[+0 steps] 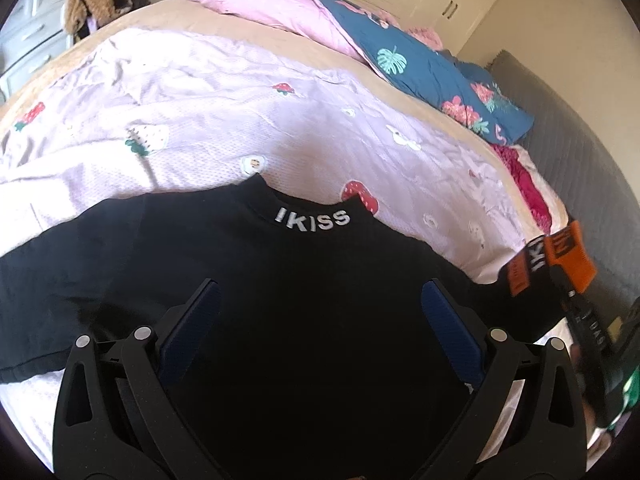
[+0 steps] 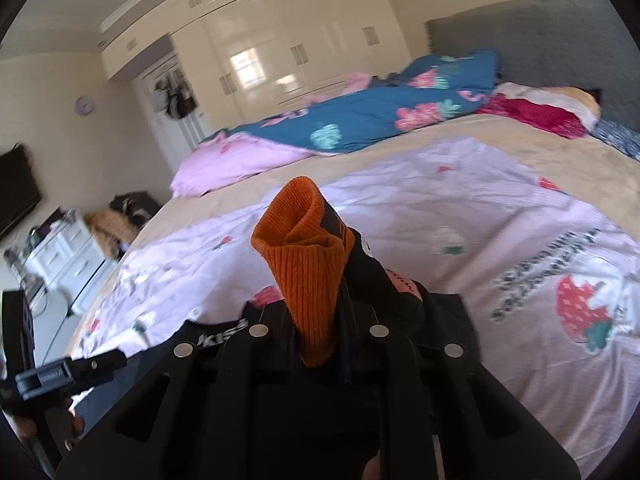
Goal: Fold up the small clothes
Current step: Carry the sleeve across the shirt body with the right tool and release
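Your black top, sleeve lifted

You have the black top point(image 1: 280, 280) lying flat on the bed, white "IKISS" collar facing away; its orange ribbed cuff point(image 2: 308, 264) stands raised and bunched, off to the right.

You are working with two matte black grippers. Your left gripper point(image 1: 320, 292) is showing two angular black fingers lined with ribbed dark blue pads point(image 1: 444, 320), and round silver pins are shining at its pivots. Your right gripper point(image 2: 318, 344) is showing the same black linkage with triangular cut-outs and silver pins.
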`<state>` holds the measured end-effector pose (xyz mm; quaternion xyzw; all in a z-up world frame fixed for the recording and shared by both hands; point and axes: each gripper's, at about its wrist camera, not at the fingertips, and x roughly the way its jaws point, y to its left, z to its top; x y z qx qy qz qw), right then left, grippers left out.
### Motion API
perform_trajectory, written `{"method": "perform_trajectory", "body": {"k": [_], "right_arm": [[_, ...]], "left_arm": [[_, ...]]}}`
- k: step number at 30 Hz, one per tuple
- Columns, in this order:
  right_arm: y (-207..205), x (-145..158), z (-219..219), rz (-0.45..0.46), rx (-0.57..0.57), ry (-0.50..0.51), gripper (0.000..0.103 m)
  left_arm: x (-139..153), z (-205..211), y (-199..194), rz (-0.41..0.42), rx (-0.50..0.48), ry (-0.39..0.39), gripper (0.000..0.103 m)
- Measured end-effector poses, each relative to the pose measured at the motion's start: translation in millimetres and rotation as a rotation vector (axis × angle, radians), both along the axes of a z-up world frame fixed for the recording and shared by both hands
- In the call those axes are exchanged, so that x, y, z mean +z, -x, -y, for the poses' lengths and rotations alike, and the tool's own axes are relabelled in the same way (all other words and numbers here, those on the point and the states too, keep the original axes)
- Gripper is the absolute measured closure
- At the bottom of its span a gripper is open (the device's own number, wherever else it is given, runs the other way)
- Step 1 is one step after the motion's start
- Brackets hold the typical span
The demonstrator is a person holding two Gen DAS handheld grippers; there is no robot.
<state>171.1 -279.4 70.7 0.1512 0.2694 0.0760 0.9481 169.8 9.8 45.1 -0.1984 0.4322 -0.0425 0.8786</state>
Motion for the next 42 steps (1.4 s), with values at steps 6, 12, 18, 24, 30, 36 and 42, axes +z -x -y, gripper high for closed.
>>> {"method": "perform_trajectory", "body": {"k": [6, 12, 18, 24, 30, 36, 42], "right_arm": [[-6, -1, -48, -0.008, 0.104, 0.018, 0.088], [-10, -9, -87, -0.021, 0.191, 0.038, 0.088], [-13, -33, -124, -0.072, 0.288, 0.045, 0.088], [-15, -68, -151, -0.158, 0.37, 0.031, 0.086], [-13, -91, -160, -0.245, 0.441, 0.007, 0.076], [-1, -96, -147, -0.299, 0.519, -0.088, 0.052], [-2, -83, -108, -0.29, 0.475, -0.159, 0.049]], "left_arm": [[-2, -28, 6, 0.0, 0.018, 0.082, 0.009], [-9, -49, 9, 0.0, 0.028, 0.153, 0.009], [-22, -64, 11, -0.004, 0.02, 0.233, 0.009], [-46, -72, 5, -0.055, 0.024, 0.29, 0.009], [-69, -68, -4, -0.102, 0.016, 0.345, 0.009], [-83, -52, -11, -0.138, -0.017, 0.345, 0.018], [-93, -29, -16, -0.172, -0.051, 0.305, 0.041]]}}
